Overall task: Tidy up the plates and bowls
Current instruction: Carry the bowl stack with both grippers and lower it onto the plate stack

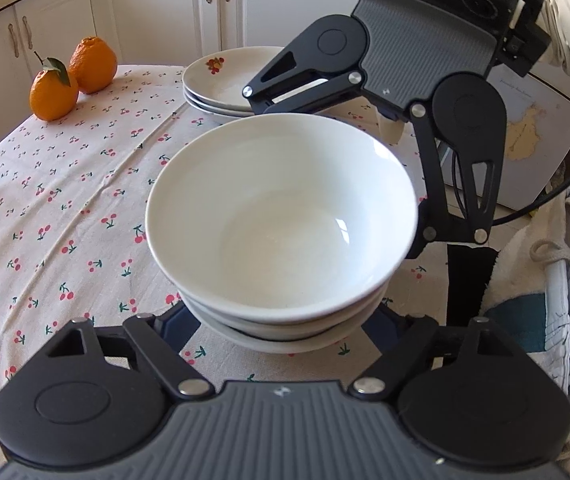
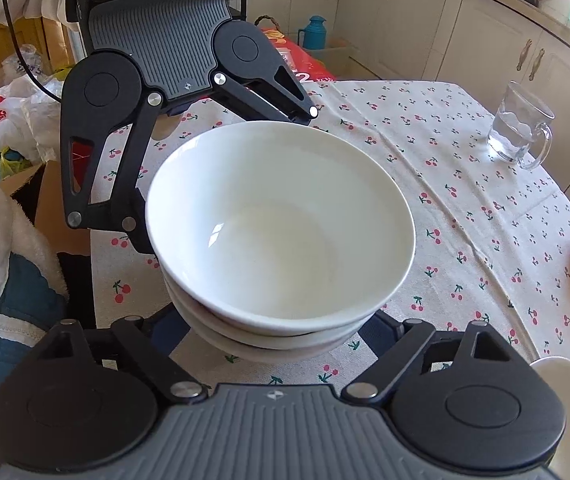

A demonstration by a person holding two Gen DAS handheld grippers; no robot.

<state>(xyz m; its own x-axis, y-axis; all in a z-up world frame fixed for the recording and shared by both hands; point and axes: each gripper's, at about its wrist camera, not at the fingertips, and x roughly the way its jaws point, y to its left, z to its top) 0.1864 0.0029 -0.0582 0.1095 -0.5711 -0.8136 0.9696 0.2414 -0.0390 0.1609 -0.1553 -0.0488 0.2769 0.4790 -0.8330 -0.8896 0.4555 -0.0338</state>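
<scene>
Both sets of jaws stand fairly wide around the same stack of glossy white ceramic bowls (image 1: 281, 220), one from each side. The left gripper (image 1: 281, 320) has its jaws to either flank of the stack's lower bowls, and the right gripper (image 2: 273, 320) does the same from the opposite side. Whether the pads press on the bowls or only bracket them I cannot tell, since the bowls hide the fingertips.

The bowl stack sits on the cherry-print tabletop (image 1: 65, 184), three bowls nested as far as the rims show. Behind the stack in the left wrist view, near it, lies a pile of white plates with a fruit motif (image 1: 221, 76), also neatly stacked. Further beyond the bowls rest two oranges (image 1: 73, 76). Well apart from the bowls in the right wrist view stands a clear glass mug (image 2: 521, 128).

Judging by this, the sorting looks largely done: bowls nested, plates piled. What may remain is shifting the bowl stack to its final spot.
</scene>
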